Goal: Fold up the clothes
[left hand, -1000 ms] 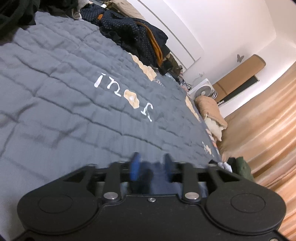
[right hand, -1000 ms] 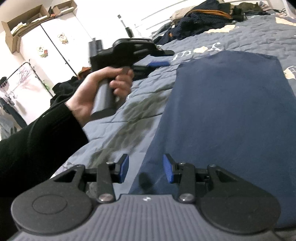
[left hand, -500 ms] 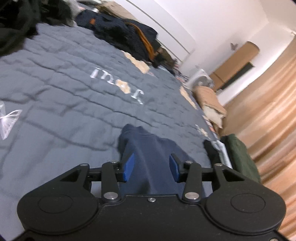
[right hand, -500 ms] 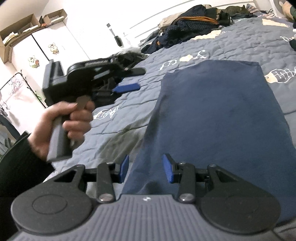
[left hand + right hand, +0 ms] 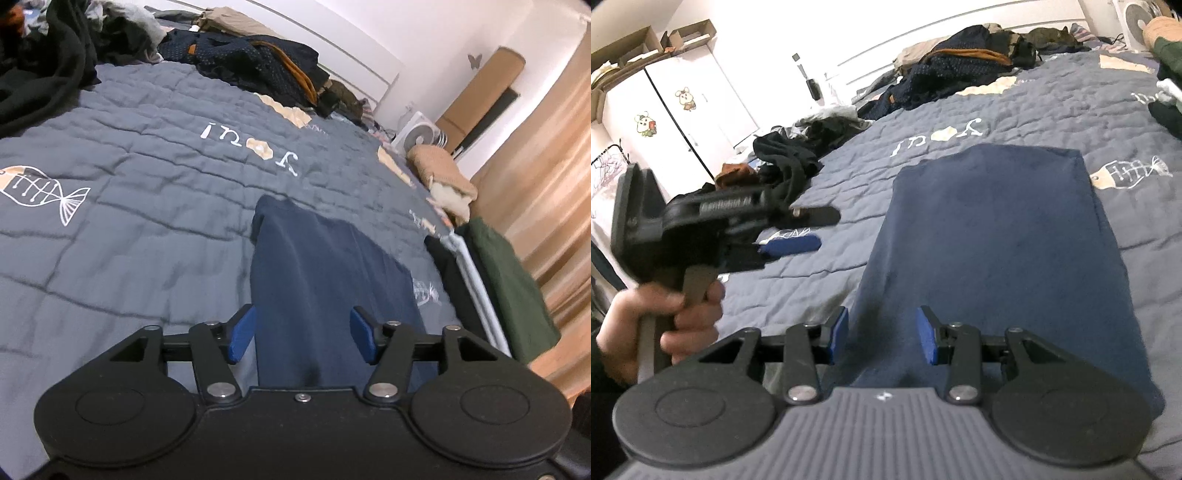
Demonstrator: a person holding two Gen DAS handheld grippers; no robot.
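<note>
While the folded navy garment (image 5: 993, 236) lies flat on the grey quilted bed (image 5: 122, 229), the right wrist view takes in its whole long rectangle, from the near edge under the right hand-held gripper (image 5: 882, 335) to its far edge just short of the white lettering (image 5: 938, 138) stitched on the quilt. That gripper's blue pads stand apart above the cloth's near left corner, pinching nothing. Only this view shows the person's left hand (image 5: 661, 314) at the near left, wrapped round the handle of the left hand-held gripper (image 5: 798, 230), which hangs clear of the garment over bare quilt beside it. The left wrist view shows what the other does not: its own pads spreading wider with nothing pressed between them, the garment seen as a narrow strip (image 5: 321, 280) running away ahead, and a stack of folded dark and green clothes (image 5: 498, 280) at the bed's right edge, before orange curtains (image 5: 546, 177). Both views catch the heap of unfolded clothes (image 5: 258, 62) at the far end.
</note>
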